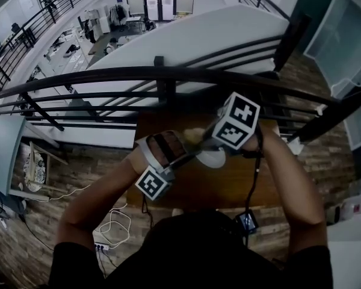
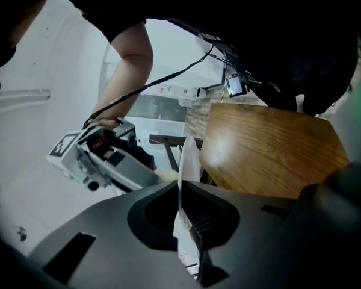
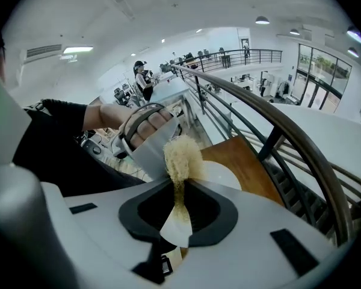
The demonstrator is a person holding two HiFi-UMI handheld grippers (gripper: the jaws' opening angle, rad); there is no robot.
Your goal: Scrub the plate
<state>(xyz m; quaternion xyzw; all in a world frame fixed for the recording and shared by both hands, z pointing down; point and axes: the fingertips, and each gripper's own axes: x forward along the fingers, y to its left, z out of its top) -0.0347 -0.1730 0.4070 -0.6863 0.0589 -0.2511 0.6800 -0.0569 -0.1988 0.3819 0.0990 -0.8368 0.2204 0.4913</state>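
Cables (image 1: 111,224): a white tangle on the plank floor, left of the desk and beside the person's left arm.

Left tongs (image 1: 189,154) (image 2: 189,212): held in the person's left hand and pointing toward the middle of the desk. They are pressed together on the rim of the plate, which runs edge-on straight through the gap.

Scrubber (image 1: 192,135) (image 2: 165,174) (image 3: 180,155): a pale yellow, fibrous tuft. It sticks out past the right tongs, and its end meets the face of the plate in the left gripper view.

Plate (image 1: 213,158) (image 2: 189,155) (image 3: 225,176): white and round. It is carried clear of the desk top by one edge and sits between the two tongs.

Right tongs (image 1: 209,142) (image 2: 153,172) (image 3: 179,205): held in the person's right hand and angled steeply down, with the marker cube on top. They are closed tight and pinch the scrubber by its lower part.

Desk (image 1: 228,185) (image 2: 271,155) (image 3: 240,155): a brown wood-grain top directly under the plate, with its far edge against the railing.

Railing (image 1: 168,74) (image 3: 277,125): dark metal bars that curve across behind the desk. An open office floor lies below and beyond it.
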